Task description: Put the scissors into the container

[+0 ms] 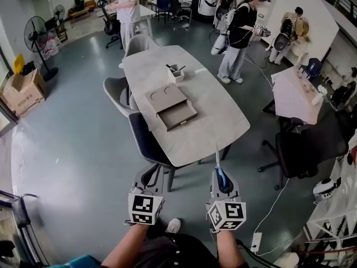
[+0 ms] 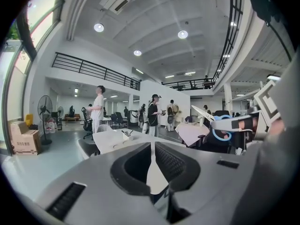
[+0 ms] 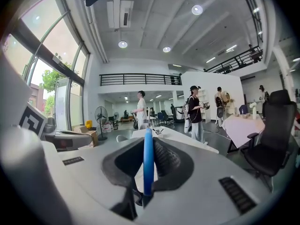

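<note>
The right tongs point(image 1: 221, 177) are clamped on the blue handle of the scissors point(image 1: 217, 158), with the blades pointing ahead at the tabletop point(image 1: 215, 113). The left tongs point(image 1: 150, 173) are closed, tips together, and empty. Both hang short of the tabletop's near edge. The small container point(image 1: 176, 74) sits towards its far end.

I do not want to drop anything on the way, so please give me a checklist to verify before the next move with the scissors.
1. Scissors gripped in right claw: ok.
2. Blades point forward, away from the person: ok.
3. Left claw empty: ok.
4. Table within reach: not ok, it lies ahead of both claws.
5. Dark chair at the near edge, out of the way: cannot tell.
6. Room in the small white container: cannot tell.
</note>
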`<state>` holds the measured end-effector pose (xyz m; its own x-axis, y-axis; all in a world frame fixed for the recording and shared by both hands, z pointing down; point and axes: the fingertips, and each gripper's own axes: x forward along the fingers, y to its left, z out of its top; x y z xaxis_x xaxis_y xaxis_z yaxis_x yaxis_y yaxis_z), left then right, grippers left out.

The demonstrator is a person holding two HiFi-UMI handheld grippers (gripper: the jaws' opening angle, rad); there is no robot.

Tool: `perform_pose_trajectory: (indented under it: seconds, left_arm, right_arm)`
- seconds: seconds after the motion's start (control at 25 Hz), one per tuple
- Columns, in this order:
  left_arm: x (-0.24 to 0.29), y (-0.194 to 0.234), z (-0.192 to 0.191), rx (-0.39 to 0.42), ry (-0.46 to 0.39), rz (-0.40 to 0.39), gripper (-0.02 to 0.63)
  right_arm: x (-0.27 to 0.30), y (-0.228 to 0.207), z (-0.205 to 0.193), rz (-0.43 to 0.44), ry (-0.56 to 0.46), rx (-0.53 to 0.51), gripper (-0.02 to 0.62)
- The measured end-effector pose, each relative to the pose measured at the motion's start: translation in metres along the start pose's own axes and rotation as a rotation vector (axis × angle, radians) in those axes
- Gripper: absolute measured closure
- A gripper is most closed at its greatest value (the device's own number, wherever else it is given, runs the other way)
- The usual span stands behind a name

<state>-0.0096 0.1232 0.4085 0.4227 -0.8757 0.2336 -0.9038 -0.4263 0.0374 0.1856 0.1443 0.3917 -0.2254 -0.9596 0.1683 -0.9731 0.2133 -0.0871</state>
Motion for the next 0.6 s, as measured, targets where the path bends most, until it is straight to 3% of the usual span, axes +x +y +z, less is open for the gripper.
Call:
perform_pose_trajectory:
  seconds: [0.28, 0.6]
  left_arm:
    - [0.036, 0.014, 0.003, -0.015, -0.007, 0.011, 0.569]
    - [0.11, 0.039, 0.021, -0.013, -0.022, -0.008, 0.569]
  right_arm:
    - [0.037, -0.01, 0.002, 0.013, 0.01, -0.013, 0.554]
    - [0.111, -0.03, 0.013, 0.007, 0.013, -0.028, 0.554]
